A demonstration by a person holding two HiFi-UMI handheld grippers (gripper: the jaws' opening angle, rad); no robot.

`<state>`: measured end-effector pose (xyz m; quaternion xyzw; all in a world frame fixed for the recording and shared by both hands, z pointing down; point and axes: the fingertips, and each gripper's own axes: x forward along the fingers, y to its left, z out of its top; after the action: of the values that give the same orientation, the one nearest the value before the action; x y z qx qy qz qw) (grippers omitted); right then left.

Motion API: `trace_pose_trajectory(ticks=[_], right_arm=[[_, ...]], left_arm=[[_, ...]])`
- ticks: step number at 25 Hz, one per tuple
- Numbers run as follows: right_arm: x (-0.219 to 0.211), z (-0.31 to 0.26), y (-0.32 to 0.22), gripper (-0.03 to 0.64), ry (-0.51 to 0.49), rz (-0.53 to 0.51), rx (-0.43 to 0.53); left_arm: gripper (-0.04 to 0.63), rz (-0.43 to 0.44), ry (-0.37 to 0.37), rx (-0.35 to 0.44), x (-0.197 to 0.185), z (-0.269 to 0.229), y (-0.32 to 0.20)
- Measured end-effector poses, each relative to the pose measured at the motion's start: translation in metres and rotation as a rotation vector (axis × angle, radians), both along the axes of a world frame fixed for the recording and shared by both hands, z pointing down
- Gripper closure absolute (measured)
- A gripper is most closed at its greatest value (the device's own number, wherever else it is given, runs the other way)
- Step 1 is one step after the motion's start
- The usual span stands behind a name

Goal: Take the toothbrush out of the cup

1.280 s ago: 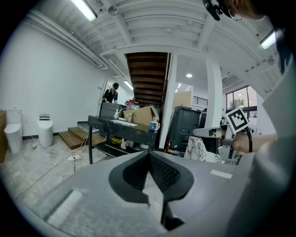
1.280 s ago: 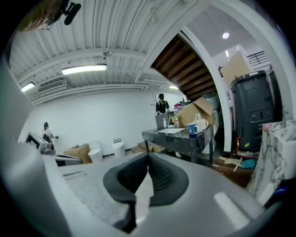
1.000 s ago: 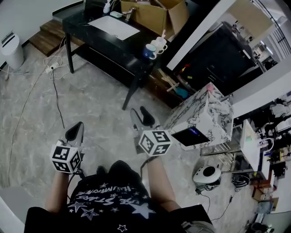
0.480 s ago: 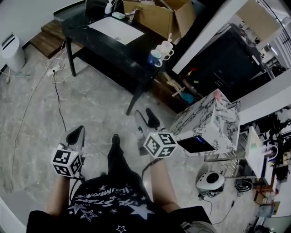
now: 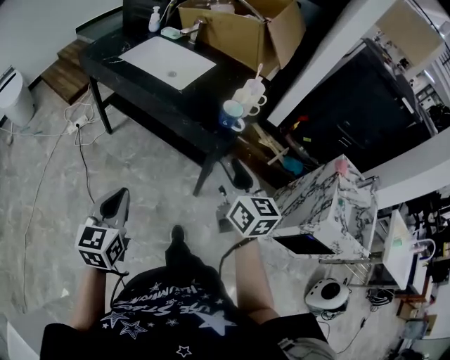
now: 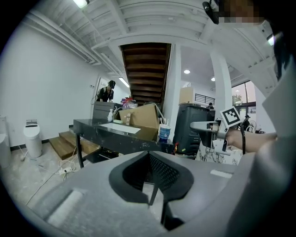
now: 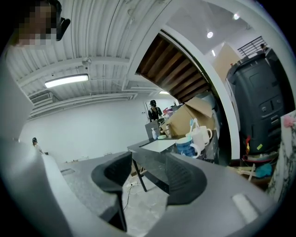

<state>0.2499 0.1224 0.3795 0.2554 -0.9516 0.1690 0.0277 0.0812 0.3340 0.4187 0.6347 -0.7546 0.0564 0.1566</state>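
A toothbrush [image 5: 257, 73] stands in a white cup [image 5: 247, 96] at the near corner of the black table [image 5: 140, 84]. A second white cup and a blue cup [image 5: 230, 120] stand beside it. My right gripper [image 5: 233, 181] hangs open and empty over the floor, short of that corner. In the right gripper view its jaws [image 7: 148, 173] stand wide apart, with the cups [image 7: 194, 139] and the toothbrush [image 7: 192, 124] ahead and to the right. My left gripper [image 5: 116, 204] is low at the left, shut [image 6: 150, 178] with nothing in it.
A cardboard box [image 5: 239, 28], a white basin [image 5: 169, 63] and a soap bottle [image 5: 154, 17] are on the table. A marble-patterned cabinet [image 5: 330, 204] stands right of my right gripper. Cables [image 5: 77, 123] and a white bin [image 5: 14, 95] are at the left. A person [image 6: 107, 91] stands behind the table.
The person has stepped toward the table, so the cups sit lower and nearer in the head view. My right gripper has moved forward and its jaws have spread wider. The left gripper has barely moved.
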Motion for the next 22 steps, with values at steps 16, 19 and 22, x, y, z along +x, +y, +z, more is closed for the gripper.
trace_pose_trajectory(ticks=[16, 19, 22], right_arm=[[-0.022, -0.002, -0.163, 0.388, -0.066, 0.013, -0.080], [-0.029, 0.001, -0.175, 0.388, -0.071, 0.016, -0.100], [-0.037, 0.000, -0.188, 0.388, -0.069, 0.026, -0.110]], left_arm=[[0.586, 0.059, -0.057, -0.011, -0.016, -0.010, -0.176], [0.586, 0.066, -0.067, -0.024, -0.022, -0.010, -0.189], [0.586, 0.069, -0.070, -0.027, -0.031, -0.013, -0.205]])
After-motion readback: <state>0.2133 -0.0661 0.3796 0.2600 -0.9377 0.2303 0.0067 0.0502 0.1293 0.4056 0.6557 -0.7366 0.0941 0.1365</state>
